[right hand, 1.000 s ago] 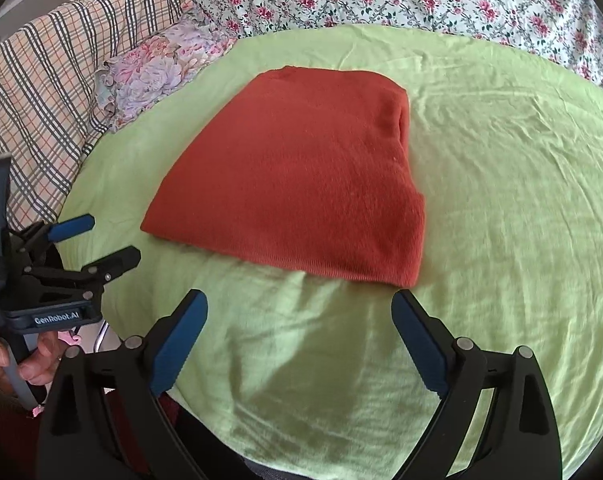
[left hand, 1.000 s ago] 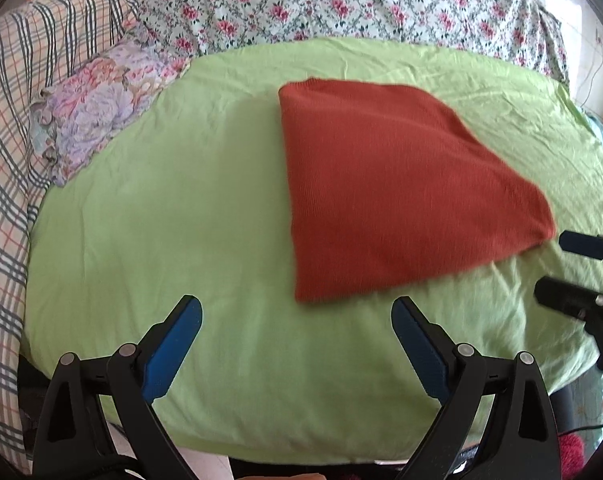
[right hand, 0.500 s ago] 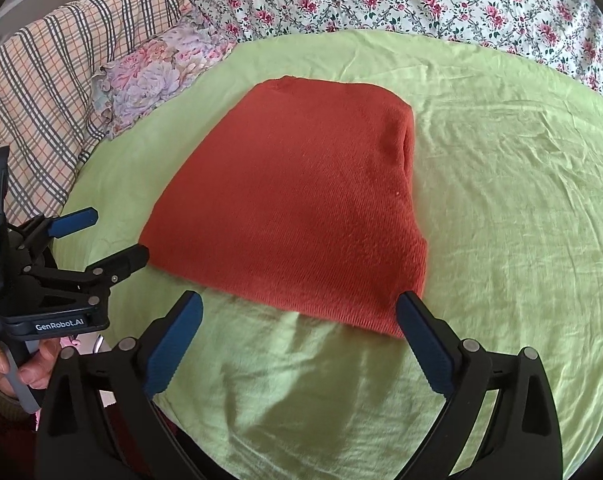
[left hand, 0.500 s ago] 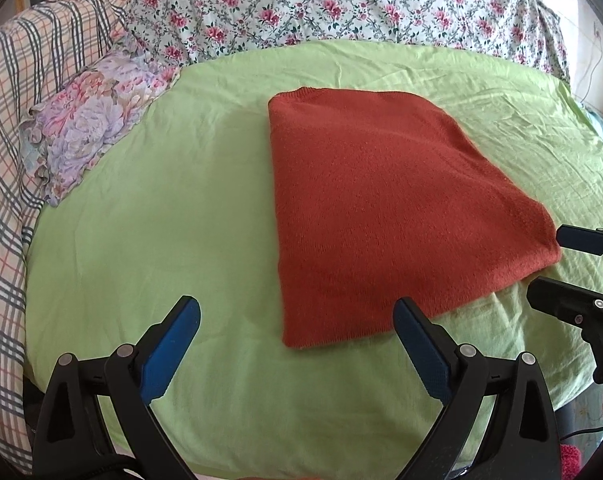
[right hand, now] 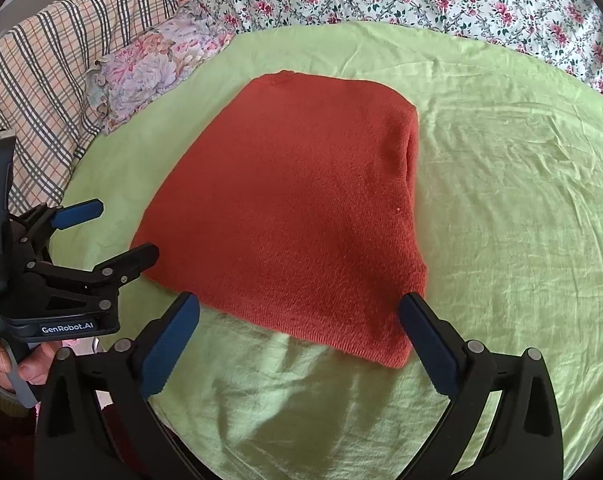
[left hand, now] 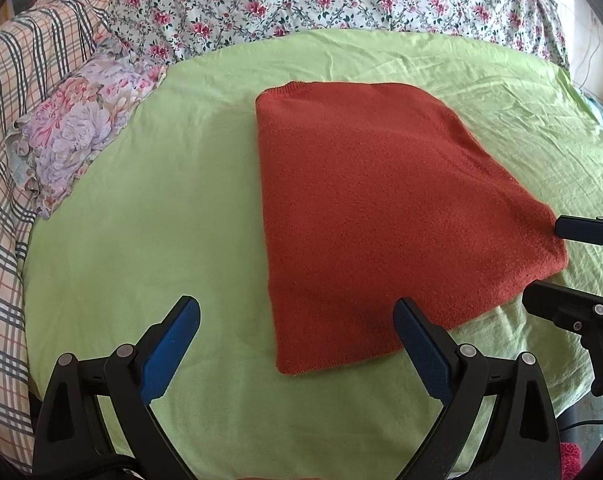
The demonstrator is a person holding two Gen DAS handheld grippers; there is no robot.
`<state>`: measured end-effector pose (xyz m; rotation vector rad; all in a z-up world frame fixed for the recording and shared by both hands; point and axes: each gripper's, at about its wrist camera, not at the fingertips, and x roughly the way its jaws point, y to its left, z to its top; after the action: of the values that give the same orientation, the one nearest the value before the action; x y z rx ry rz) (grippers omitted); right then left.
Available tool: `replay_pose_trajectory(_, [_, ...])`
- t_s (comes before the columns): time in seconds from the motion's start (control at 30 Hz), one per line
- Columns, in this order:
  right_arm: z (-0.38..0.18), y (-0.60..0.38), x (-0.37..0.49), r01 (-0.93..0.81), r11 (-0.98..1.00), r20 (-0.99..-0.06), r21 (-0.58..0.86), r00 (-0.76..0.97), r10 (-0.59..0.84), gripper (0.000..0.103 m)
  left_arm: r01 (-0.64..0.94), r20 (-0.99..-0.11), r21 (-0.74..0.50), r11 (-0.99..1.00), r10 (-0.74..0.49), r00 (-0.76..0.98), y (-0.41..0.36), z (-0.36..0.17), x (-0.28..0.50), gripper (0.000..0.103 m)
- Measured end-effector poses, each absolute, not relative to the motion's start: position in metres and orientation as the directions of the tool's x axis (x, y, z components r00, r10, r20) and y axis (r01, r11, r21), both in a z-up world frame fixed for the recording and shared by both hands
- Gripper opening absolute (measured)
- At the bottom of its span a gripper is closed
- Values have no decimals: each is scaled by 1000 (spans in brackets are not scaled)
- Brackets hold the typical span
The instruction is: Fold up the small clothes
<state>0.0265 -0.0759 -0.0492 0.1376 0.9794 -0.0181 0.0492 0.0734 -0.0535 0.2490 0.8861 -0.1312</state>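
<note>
Rust-red knit, already folded into a flat packet, is what both tools are aimed at: the sweater (left hand: 385,216) lies in the middle of the green sheet (left hand: 149,216) on the bed, its long axis running from the near edge away toward the flowered bedding at twelve o'clock. From the left gripper (left hand: 297,340), whose blue fingers (left hand: 169,340) stand spread wide with nothing between them, the near-left corner of the sweater sits just ahead at about twelve to one o'clock, the right finger overlapping the hem in this view and the left one over bare sheet. The right gripper (right hand: 299,336) is likewise spread and empty, and from it the sweater (right hand: 293,216) lies dead ahead at twelve o'clock, its near hem running between the two fingers and its near-right corner just beside the right finger at about two o'clock. I judge both tools near enough to take a corner each, the right one a touch better centred on the hem. Whether any finger touches the cloth I cannot tell. A small flowered pillow (left hand: 81,136) rests at ten o'clock, well apart.
</note>
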Motion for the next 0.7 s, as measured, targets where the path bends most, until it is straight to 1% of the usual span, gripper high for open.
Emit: replay_pose_trajectory(0.7, [-50,-62,43,57,994,-859,96,510,54,102,220,-777,160,962,-14,629,75,-50,53,98])
